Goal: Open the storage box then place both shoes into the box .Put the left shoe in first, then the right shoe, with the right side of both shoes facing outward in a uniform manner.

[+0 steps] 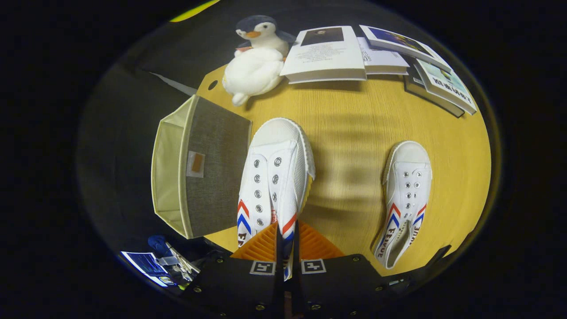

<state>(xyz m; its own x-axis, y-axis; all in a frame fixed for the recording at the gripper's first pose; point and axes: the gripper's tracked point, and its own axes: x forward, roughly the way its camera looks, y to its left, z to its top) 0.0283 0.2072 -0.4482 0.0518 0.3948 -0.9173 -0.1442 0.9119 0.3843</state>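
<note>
Tongs (pixel 287 241) clamped on left shoe (pixel 273 173) collar, lifted beside open box (pixel 201 170). Needed to swing over w/ right side outward, release low.

Gripper (pixel 287 241) fingers clamped on side wall of near white shoe (pixel 274 173), open grey storage box (pixel 199 170) just left, second shoe (pixel 405 195) right, toy penguin (pixel 257 62) and books (pixel 376 53) far on wooden table (pixel 354 124)
</note>
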